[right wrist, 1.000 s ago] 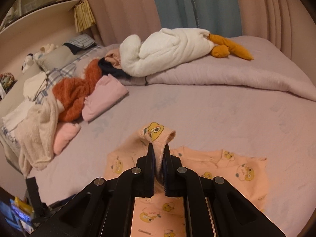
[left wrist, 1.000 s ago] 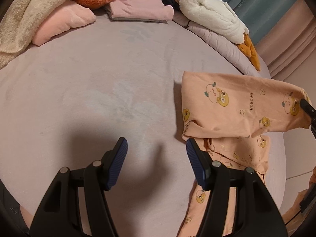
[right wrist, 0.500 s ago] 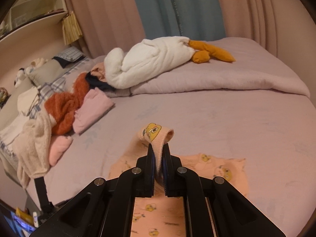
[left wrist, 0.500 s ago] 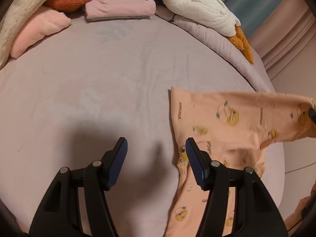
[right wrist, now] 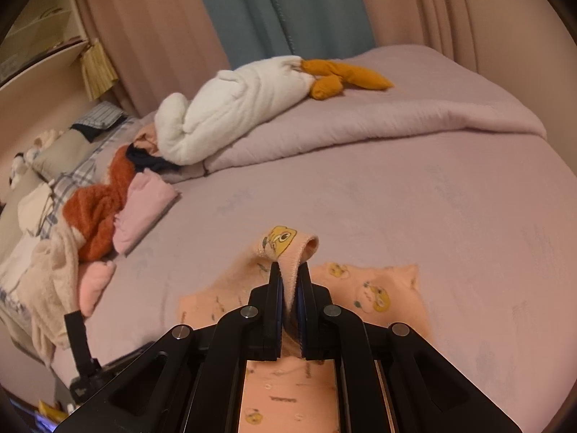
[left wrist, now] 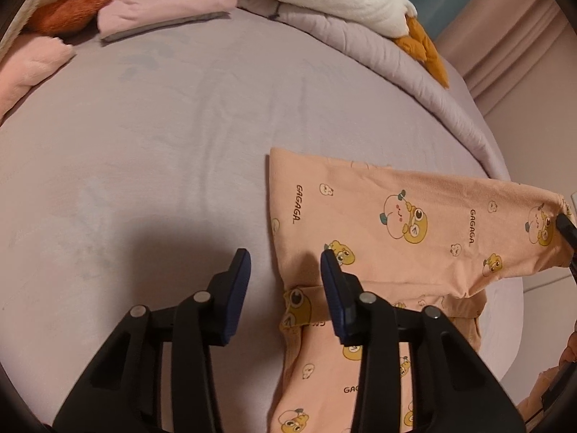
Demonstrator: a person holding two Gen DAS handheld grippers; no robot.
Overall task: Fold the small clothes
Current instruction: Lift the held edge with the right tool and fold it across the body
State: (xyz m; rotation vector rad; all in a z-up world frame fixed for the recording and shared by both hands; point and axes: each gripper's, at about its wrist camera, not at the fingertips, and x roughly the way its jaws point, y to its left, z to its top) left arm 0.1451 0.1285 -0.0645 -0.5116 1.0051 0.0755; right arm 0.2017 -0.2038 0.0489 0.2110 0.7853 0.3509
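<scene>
A small peach garment point(left wrist: 389, 223) printed with cartoon ducks lies on the lilac bed sheet point(left wrist: 162, 151), part folded over itself. My left gripper point(left wrist: 285, 278) is open and empty, low over the garment's left edge, its right finger above the fabric near a cuff. My right gripper point(right wrist: 288, 281) is shut on the garment's ribbed cuff point(right wrist: 288, 249) and holds it lifted above the rest of the garment point(right wrist: 375, 288). Its tip also shows at the right edge of the left wrist view point(left wrist: 566, 227).
A white plush duck point(right wrist: 238, 108) lies on a rolled lilac duvet point(right wrist: 396, 122) at the back. Folded pink clothes point(right wrist: 144, 209), an orange fleece point(right wrist: 97, 213) and a cream towel point(right wrist: 50, 281) are piled at the left. Curtains point(right wrist: 252, 14) hang behind the bed.
My left gripper has moved right, over the garment's left edge. My right gripper has carried the held cuff along, drawing the upper layer flatter and wider across the garment.
</scene>
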